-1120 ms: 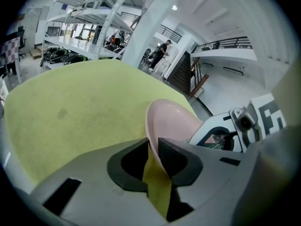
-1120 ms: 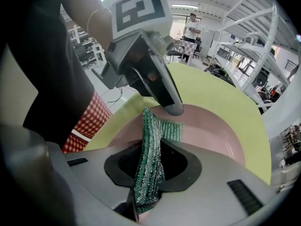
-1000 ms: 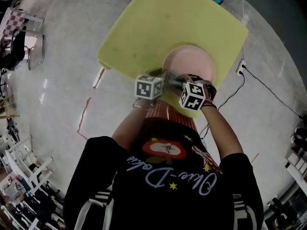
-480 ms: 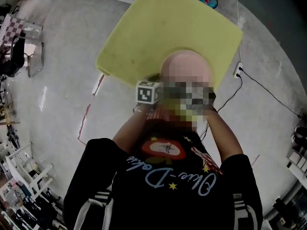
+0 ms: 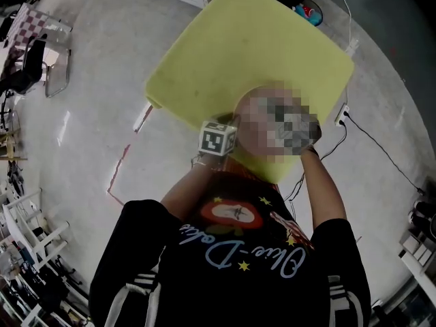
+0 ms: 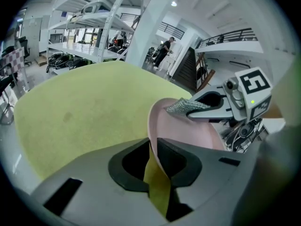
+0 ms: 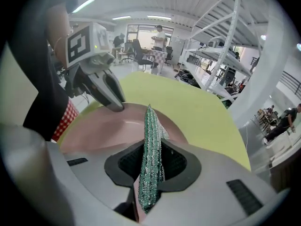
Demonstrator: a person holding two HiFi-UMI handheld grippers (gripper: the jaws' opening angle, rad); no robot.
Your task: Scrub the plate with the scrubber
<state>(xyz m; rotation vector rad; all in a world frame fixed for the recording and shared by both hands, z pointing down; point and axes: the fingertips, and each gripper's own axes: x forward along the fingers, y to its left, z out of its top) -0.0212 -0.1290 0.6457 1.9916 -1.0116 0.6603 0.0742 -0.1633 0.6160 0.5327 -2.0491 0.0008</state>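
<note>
A pink plate (image 6: pixel 188 131) sits tilted at the near edge of the yellow table (image 5: pixel 238 46). My left gripper (image 6: pixel 153 147) is shut on the plate's rim; its jaws have just been closing with the rim between them. My right gripper (image 7: pixel 150 149) is shut on a silvery green mesh scrubber (image 7: pixel 150 140) that stands upright between its jaws, tip over the plate (image 7: pixel 108 128). In the left gripper view the right gripper (image 6: pixel 197 108) holds the scrubber (image 6: pixel 183 107) against the plate's upper part. In the head view a mosaic patch hides the plate and the right gripper.
The table's far half (image 6: pixel 84 107) is bare. A white power strip with a black cable (image 5: pixel 340 97) lies on the floor right of the table, and a chair (image 5: pixel 41 60) stands far left. Shelving and people (image 6: pixel 164 51) are in the background.
The right gripper with the scrubber has shifted to the right over the plate. The left gripper's marker cube stays at the plate's near left rim.
</note>
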